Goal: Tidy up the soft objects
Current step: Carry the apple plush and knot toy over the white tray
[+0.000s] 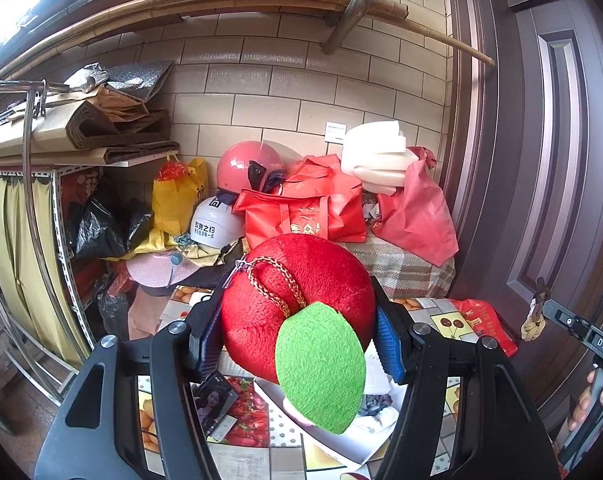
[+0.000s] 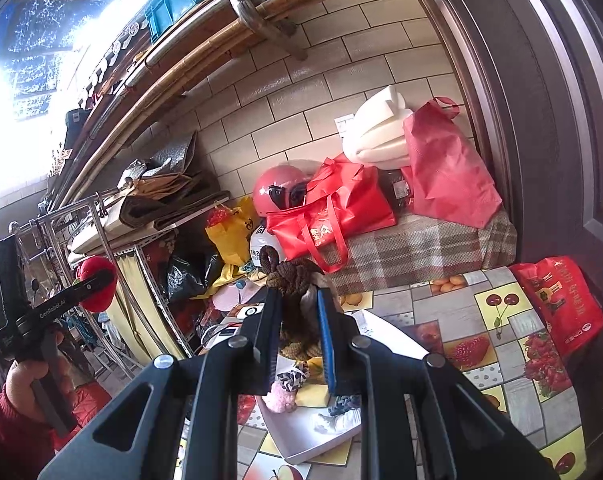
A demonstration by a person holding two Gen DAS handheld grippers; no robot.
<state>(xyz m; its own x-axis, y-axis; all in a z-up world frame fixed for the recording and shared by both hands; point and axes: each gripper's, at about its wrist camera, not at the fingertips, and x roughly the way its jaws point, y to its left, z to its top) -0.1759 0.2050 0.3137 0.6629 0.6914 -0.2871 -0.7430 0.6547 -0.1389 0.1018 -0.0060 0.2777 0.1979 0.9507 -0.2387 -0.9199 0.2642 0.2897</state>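
My left gripper (image 1: 297, 320) is shut on a red plush apple (image 1: 301, 300) with a green felt leaf (image 1: 321, 368) and a gold cord, held above the table. It also shows at the left of the right wrist view (image 2: 97, 284). My right gripper (image 2: 299, 312) is shut on a brown knitted soft toy (image 2: 293, 276), lifted above a white tray (image 2: 301, 432). The tray holds a pink fluffy item (image 2: 279, 398), a patterned scrunchie (image 2: 291, 378), a yellow piece and a grey-white cloth (image 2: 337, 416).
The table has a fruit-print cloth (image 2: 501, 308). A phone (image 1: 215, 404) lies on it by the tray. Behind are red bags (image 1: 305, 208), helmets (image 1: 245, 164), white foam (image 1: 375, 156), a plaid cushion (image 2: 421, 248) and a shelf rack (image 1: 41, 184). A door (image 1: 541, 160) stands at right.
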